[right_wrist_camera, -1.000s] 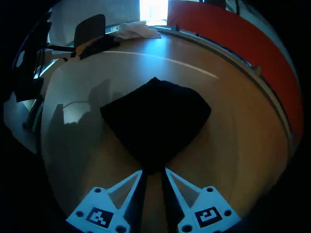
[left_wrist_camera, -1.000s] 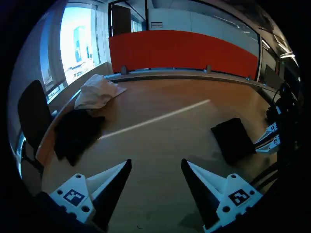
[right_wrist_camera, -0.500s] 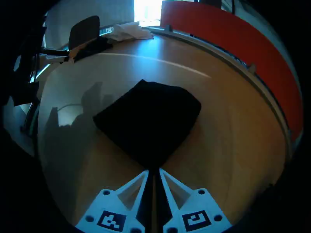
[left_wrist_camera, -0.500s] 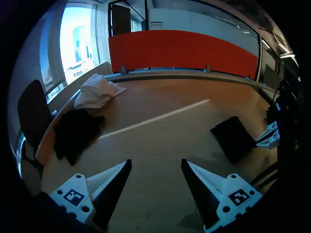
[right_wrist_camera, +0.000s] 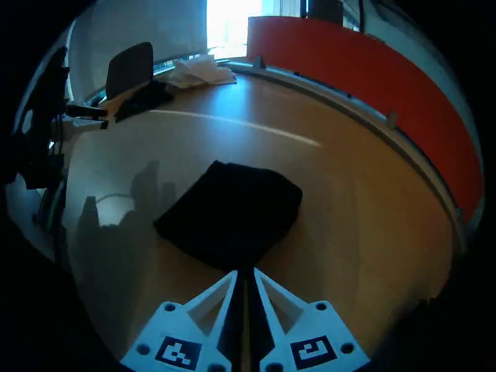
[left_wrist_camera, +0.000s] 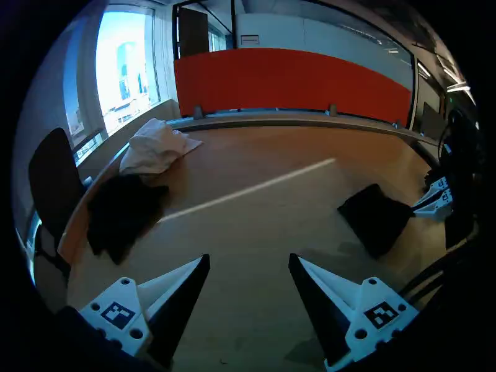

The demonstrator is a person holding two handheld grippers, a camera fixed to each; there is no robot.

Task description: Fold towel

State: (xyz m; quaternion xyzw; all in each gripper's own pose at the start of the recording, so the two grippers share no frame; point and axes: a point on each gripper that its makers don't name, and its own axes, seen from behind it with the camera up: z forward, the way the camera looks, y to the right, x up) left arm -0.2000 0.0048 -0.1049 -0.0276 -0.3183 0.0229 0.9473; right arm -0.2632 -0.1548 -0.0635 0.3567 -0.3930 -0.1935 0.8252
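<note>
Wooden table (right_wrist_camera: 372,204) carries black towel (right_wrist_camera: 232,214) pinched by right tool (right_wrist_camera: 245,274).

Office: long wooden desk (left_wrist_camera: 248,204), red divider screen (left_wrist_camera: 291,77) (desk-mounted), dark chair (left_wrist_camera: 53,167), big window (left_wrist_camera: 124,74).

two grippers here, left gripper (left_wrist_camera: 248,257) and right gripper (right_wrist_camera: 245,273); three bits of fabric: one folded black towel (right_wrist_camera: 232,214), one crumpled black cloth (left_wrist_camera: 121,211), one white cloth (left_wrist_camera: 155,149); just one chair (left_wrist_camera: 53,180); one red partition (left_wrist_camera: 291,80); one wooden table (left_wrist_camera: 260,161)
</note>
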